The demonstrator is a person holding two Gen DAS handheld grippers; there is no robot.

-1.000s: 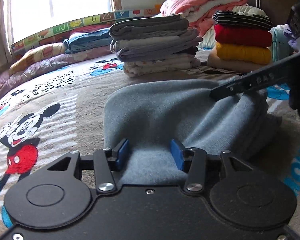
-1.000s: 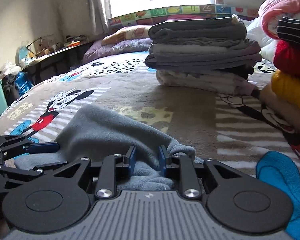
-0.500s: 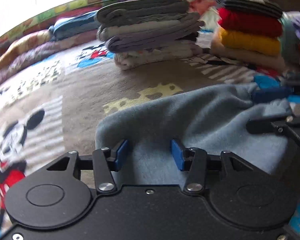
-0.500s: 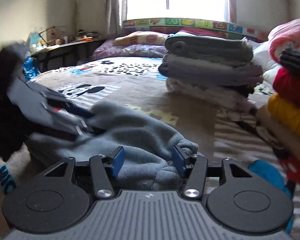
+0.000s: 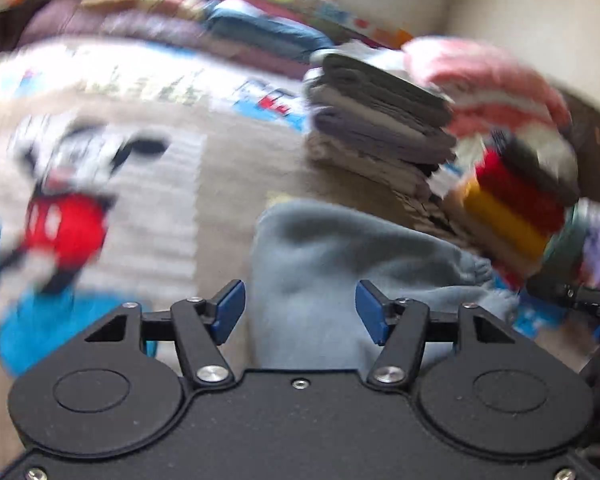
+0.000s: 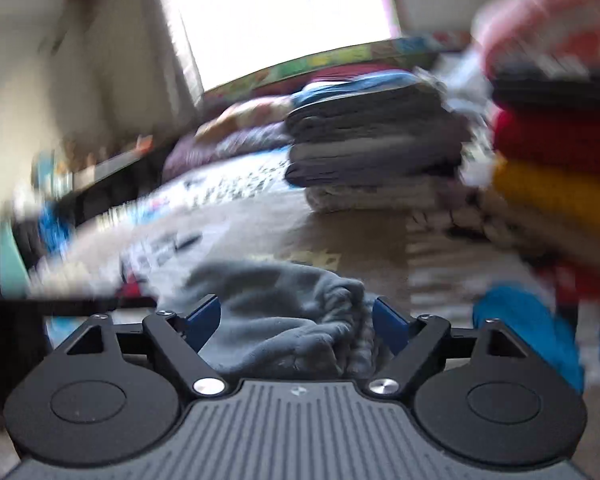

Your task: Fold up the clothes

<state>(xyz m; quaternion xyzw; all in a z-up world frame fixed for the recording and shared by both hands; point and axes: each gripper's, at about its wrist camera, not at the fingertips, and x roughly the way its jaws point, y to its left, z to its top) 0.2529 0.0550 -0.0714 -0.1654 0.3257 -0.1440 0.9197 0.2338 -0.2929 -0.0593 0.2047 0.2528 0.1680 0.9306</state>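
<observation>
Left wrist view: the cartoon-print bed cover (image 5: 172, 184) lies at left, the left tool (image 5: 300, 308) is released with its jaws opening over the grey fleece garment (image 5: 340, 264), and the grey folded stack (image 5: 380, 128) and the red and yellow stack (image 5: 512, 200) stand beyond at right. Right wrist view: the right tool (image 6: 296, 320) is released, jaws opening, with the bunched garment (image 6: 284, 312) between the pads on the bed.
</observation>
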